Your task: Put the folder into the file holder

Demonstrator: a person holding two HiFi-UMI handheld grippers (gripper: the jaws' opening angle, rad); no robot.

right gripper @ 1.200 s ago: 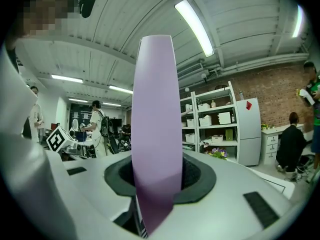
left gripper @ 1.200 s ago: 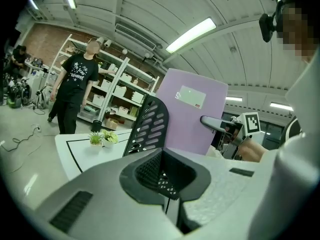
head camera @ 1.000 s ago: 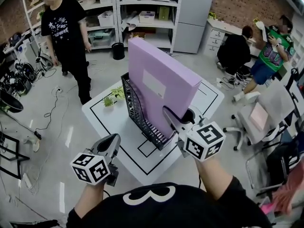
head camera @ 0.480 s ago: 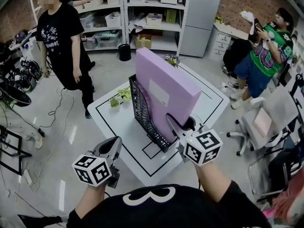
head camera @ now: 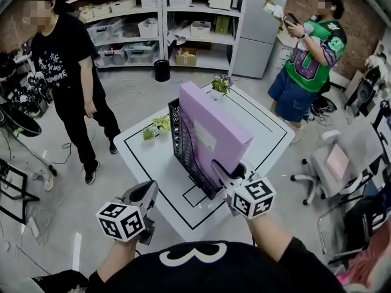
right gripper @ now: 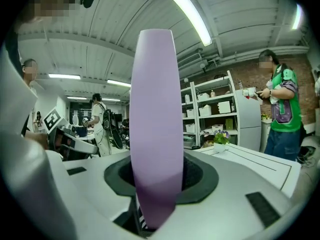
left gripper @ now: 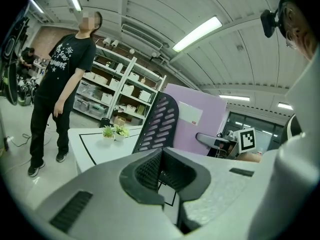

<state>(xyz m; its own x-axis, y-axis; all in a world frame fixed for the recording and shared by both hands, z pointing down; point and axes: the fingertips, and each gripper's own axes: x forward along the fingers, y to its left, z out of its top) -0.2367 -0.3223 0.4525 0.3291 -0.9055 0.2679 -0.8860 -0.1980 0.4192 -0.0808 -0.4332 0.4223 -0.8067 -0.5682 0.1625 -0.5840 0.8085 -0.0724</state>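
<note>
The purple folder (head camera: 215,131) is held upright over the white tabletop (head camera: 153,163), tilted a little to the right. Its near lower corner is clamped by the right gripper (head camera: 231,171), and in the right gripper view the folder's narrow edge is seen pinched between the two jaws. The lower part of the folder is set against the black mesh file holder (head camera: 183,140), whose slotted wall rises along the folder's left face. Whether the folder is seated in a compartment cannot be told.

The left gripper (head camera: 145,194) is held low and nearer the person, off the tabletop's near left edge and apart from the holder. Its jaws are seen closed together with nothing held between them.

Black lines are marked on the tabletop around the holder. Two small green plants (head camera: 156,127) are placed just left of the holder, and a small flower pot (head camera: 221,83) is placed at the far corner, behind the folder.

Beyond the tabletop, a person in black (head camera: 64,66) is seen standing on the floor at the left, and a person in a green top (head camera: 308,57) at the right rear. White shelving (head camera: 177,17) filled with boxes is seen along the back wall, with a black bin (head camera: 162,70) in front of it and a grey cabinet (head camera: 253,26) beside it. A grey chair (head camera: 333,160) is placed to the right.
</note>
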